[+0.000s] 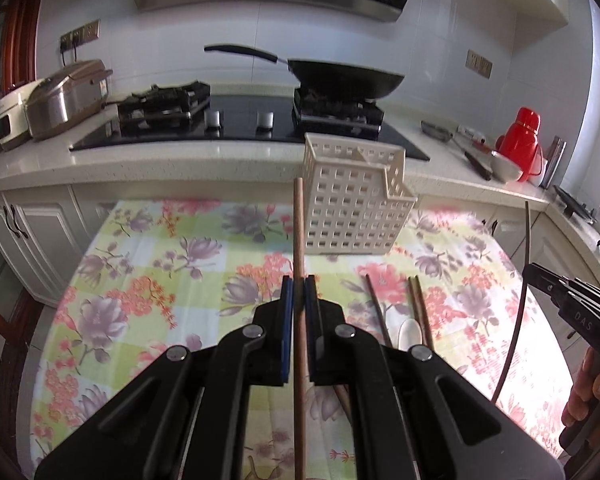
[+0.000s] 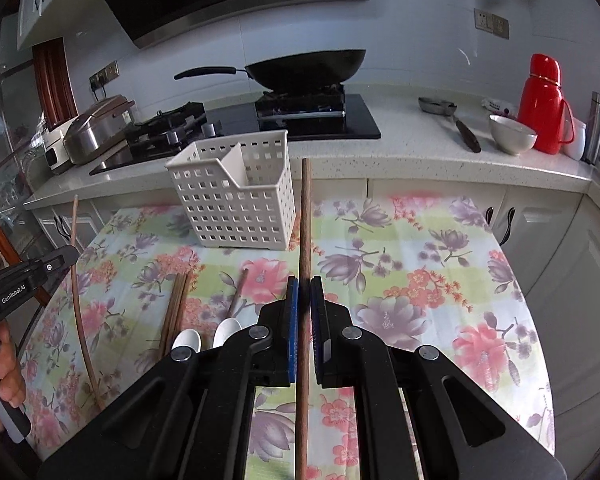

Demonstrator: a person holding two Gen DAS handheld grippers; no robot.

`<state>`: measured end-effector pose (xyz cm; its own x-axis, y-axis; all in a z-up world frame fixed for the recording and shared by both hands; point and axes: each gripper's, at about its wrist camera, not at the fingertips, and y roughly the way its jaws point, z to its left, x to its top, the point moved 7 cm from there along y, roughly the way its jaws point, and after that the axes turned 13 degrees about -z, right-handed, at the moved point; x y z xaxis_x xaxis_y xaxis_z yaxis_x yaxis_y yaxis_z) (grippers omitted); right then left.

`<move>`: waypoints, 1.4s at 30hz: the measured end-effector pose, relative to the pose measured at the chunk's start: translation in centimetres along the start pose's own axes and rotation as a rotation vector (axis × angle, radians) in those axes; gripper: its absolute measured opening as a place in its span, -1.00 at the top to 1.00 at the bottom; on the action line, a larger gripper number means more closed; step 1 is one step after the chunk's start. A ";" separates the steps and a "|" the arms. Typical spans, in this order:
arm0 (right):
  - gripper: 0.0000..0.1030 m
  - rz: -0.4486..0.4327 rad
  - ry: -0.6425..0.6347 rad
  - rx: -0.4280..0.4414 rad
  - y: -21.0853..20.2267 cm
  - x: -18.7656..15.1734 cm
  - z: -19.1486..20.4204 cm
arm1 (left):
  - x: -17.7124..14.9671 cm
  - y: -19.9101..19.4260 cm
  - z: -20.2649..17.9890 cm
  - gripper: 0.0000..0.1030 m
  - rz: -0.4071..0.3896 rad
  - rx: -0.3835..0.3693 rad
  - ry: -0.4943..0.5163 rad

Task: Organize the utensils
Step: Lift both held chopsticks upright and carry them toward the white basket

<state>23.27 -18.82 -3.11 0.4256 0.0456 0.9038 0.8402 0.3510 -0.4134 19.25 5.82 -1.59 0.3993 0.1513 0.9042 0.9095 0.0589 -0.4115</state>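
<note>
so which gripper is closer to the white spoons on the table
Left. The left gripper hangs just left of the white spoons; the right gripper sits further off on their other side. Each grips a chopstick.

Left hand-held gripper (image 1: 299, 284) clamped tight; right hand-held gripper (image 2: 304, 285) likewise.

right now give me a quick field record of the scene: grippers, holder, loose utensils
left gripper: shut on a wooden chopstick
right gripper: shut on a second chopstick
utensil holder: white perforated basket, upright on the floral tablecloth, looks empty
loose chopsticks: lying on the cloth
white spoons: two, beside them
counter: black wok, red thermos
</note>
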 end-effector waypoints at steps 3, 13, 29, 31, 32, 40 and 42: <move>0.84 -0.021 -0.005 0.001 -1.0 0.8 0.2 | 1.0 -1.1 0.1 0.89 -0.031 0.005 0.005; 0.84 -0.071 -0.029 -0.009 -2.3 3.1 0.2 | 3.8 -2.5 -0.1 0.89 -0.086 0.010 0.026; 0.85 -0.055 -0.041 0.011 1.2 7.5 -0.6 | 9.9 1.5 -1.1 0.89 -0.075 -0.015 0.053; 0.85 -0.065 -0.050 0.017 1.4 8.8 -0.4 | 11.3 1.5 -1.5 0.89 -0.085 -0.024 0.062; 0.84 -0.071 -0.056 0.020 1.5 9.6 -0.3 | 12.1 1.5 -1.8 0.89 -0.092 -0.028 0.069; 0.84 -0.127 -0.082 0.058 2.7 16.1 1.4 | 18.8 1.7 -3.6 0.89 -0.149 -0.043 0.108; 0.85 -0.142 -0.082 0.066 3.2 17.6 1.8 | 20.4 1.9 -3.8 0.89 -0.161 -0.048 0.106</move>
<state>32.82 -15.20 11.70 0.2731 0.0663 0.9597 0.8649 0.4198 -0.2751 29.60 5.22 16.50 0.2559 0.0388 0.9659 0.9661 0.0264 -0.2570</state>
